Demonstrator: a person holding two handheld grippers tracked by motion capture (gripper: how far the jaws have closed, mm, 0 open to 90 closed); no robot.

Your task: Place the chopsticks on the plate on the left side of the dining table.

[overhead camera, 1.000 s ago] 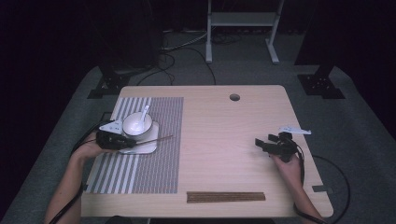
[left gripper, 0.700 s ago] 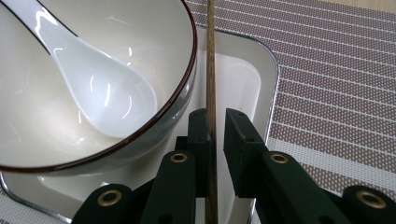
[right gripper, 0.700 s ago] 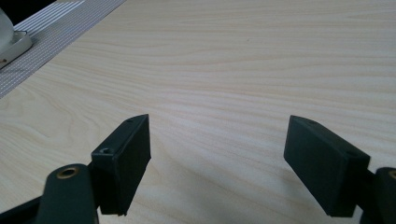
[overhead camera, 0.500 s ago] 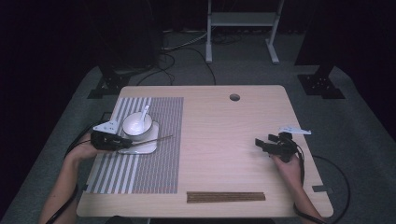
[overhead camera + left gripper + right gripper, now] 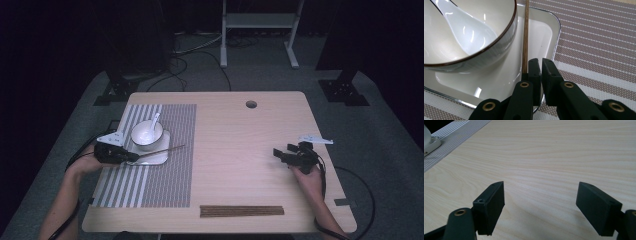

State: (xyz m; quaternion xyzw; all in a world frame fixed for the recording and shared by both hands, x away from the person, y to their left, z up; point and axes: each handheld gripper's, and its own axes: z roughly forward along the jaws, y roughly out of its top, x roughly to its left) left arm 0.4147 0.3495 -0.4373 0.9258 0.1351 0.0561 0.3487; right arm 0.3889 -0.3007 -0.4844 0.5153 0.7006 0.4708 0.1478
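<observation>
Dark room, carpeted floor; pale wooden table (image 5: 240, 150) with a striped placemat (image 5: 165, 175) on its left half; on the mat a square white plate (image 5: 159, 156) carrying a bowl (image 5: 146, 134) with a white spoon (image 5: 154, 121) in it. A single brown chopstick (image 5: 165, 150) lies across the near part of the plate, just beside the bowl; its long axis runs left to right in the high view, tip reaching out over the mat toward table centre.

Left gripper (image 5: 131, 157) sits at the chopstick's left end; in the left gripper view the jaws have just been closing and stand nearly together, the chopstick (image 5: 525, 37) running straight ahead along their line, its near end passing behind the left-hand jaw; whether it is pinched or lies just beside that jaw cannot be told.

Right gripper (image 5: 280, 152) rests well apart on bare table at the right, jaws wide, nothing between them; a long brown strip (image 5: 241, 211) lies along the near edge.

Judgement: the left hand is far nearer; any lift depends on the stick sitting between the pads, not beside them.
</observation>
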